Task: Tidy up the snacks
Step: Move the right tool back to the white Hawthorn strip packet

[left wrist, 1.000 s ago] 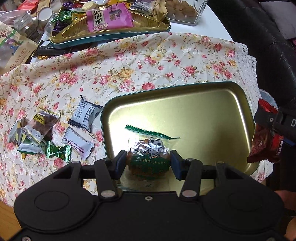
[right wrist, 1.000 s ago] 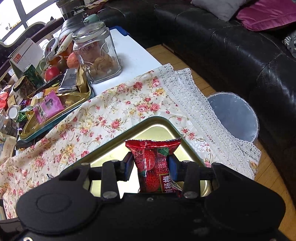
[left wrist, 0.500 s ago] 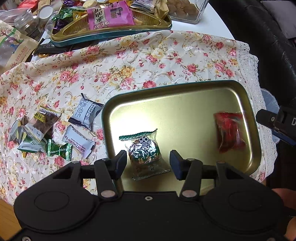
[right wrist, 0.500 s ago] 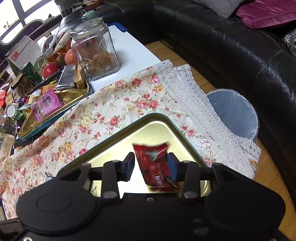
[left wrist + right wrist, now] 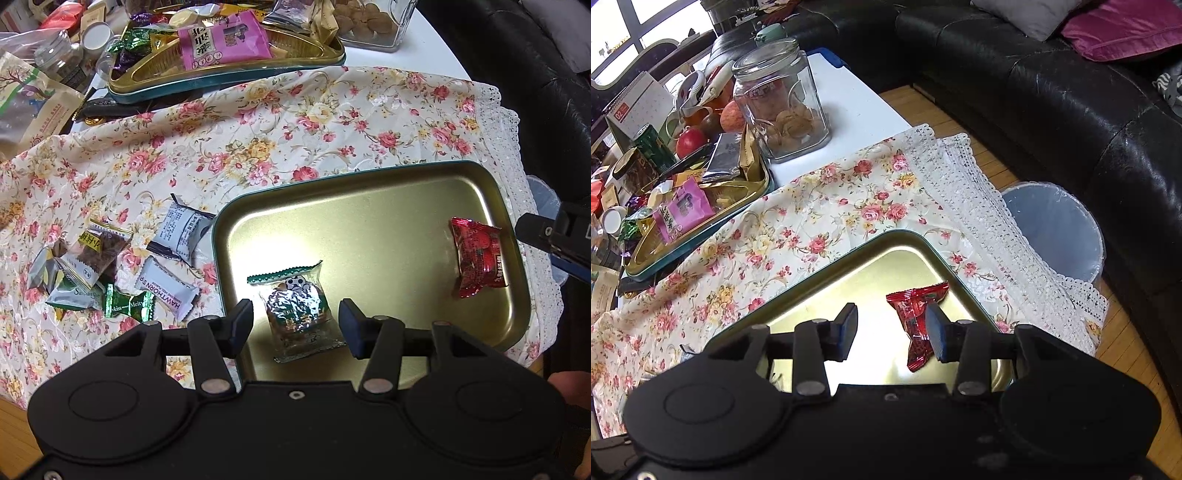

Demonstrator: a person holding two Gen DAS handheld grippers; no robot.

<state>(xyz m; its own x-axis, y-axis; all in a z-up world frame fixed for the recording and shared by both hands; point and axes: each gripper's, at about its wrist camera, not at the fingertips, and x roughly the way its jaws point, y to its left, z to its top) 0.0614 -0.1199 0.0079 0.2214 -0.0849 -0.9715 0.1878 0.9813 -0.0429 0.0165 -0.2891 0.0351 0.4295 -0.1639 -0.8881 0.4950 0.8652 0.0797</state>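
Snacks, two so far, lie in the gold tin tray (image 5: 369, 206): green-sealed clear packet (image 5: 301, 314) near its front edge, red packet (image 5: 478, 258) at the right wall. Left tongs (image 5: 295, 321) stand wide, empty, above the green one. Right tongs (image 5: 892, 328), jaws just opened further, grip nothing; red packet lies below. Remaining wrapped sweets (image 5: 110, 269) sit clustered on the floral cloth (image 5: 258, 122), left of the tray. Judged light, crinkly, slippery film; pinch across the padded middle, not the flat seal.
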